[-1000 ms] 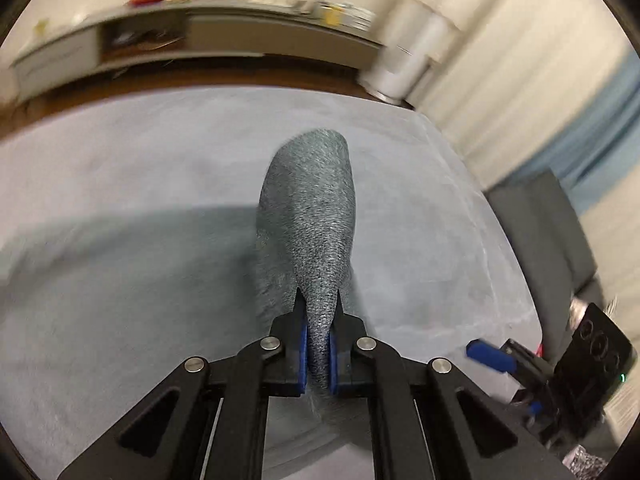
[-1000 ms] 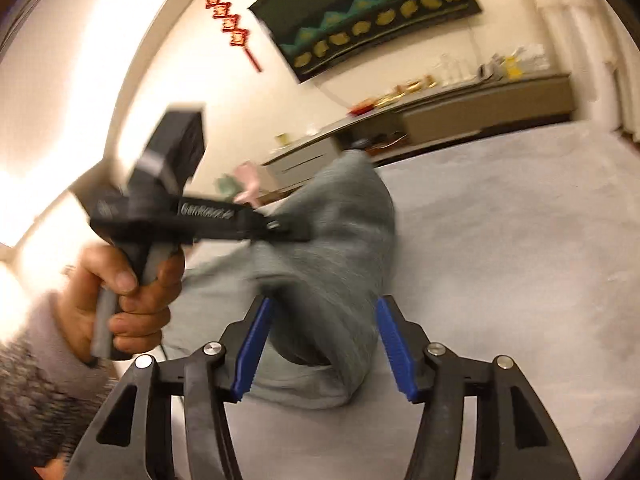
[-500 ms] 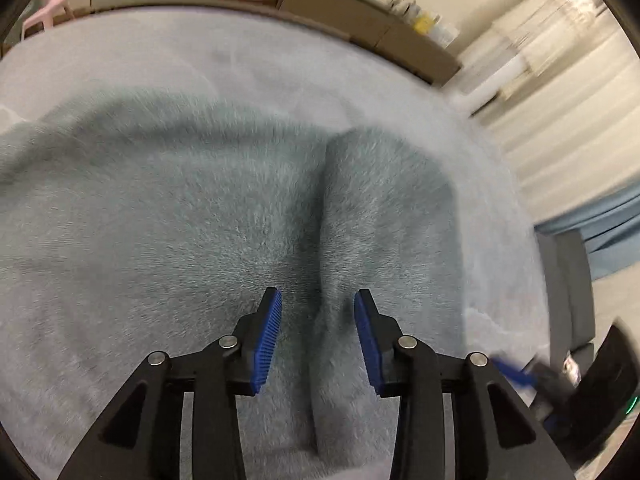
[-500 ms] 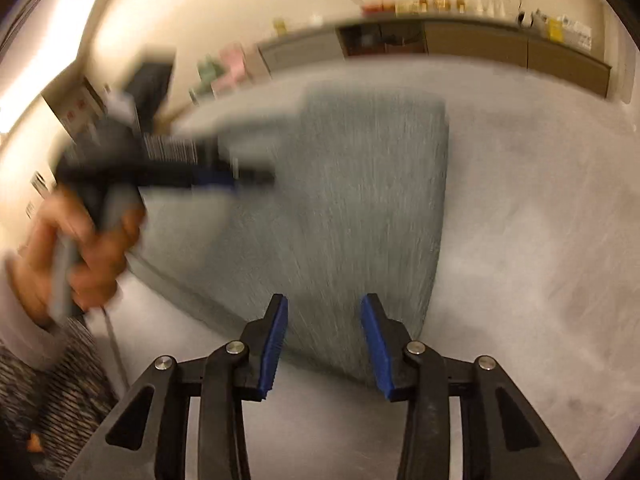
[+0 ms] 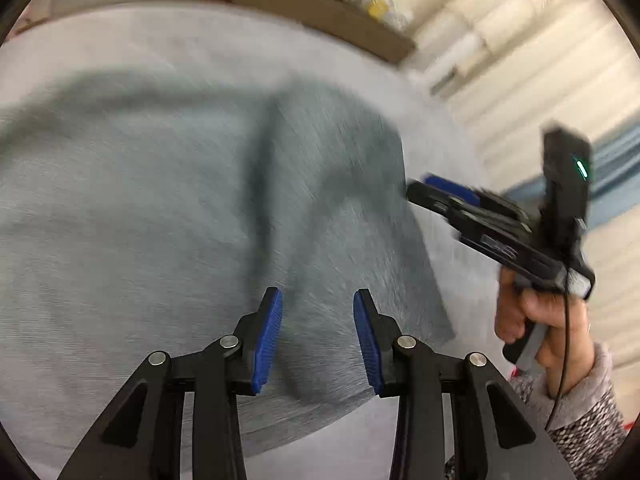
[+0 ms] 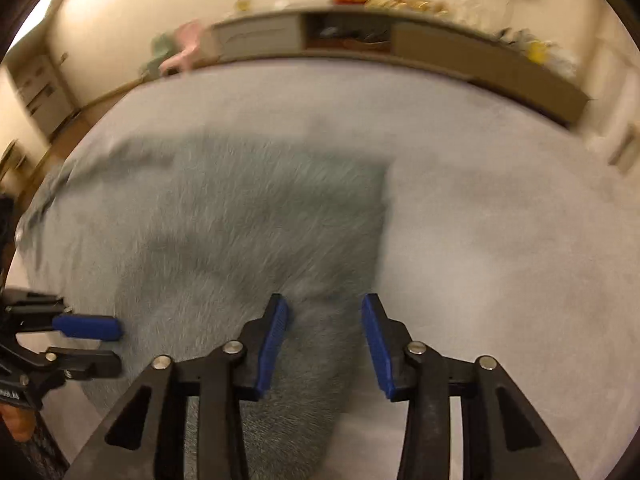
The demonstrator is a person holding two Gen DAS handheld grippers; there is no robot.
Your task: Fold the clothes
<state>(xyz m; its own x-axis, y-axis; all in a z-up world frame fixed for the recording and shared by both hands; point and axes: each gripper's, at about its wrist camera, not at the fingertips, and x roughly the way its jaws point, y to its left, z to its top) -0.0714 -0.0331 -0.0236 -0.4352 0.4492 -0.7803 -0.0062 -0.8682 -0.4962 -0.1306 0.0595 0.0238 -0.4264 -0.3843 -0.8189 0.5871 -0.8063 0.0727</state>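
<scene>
The grey garment [image 5: 168, 216] is spread flat; jaws of left gripper [image 5: 318, 340] and right gripper [image 6: 325, 344] are held apart above it.

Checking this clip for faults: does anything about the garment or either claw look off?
Nothing stands out. The grey garment lies spread on the pale surface, with soft wrinkles. The left claw and right claw are open above it. Motion blur hides fine detail.

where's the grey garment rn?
Grey garment lies spread on the pale carpet, below both open grippers, left gripper and right gripper.
</scene>
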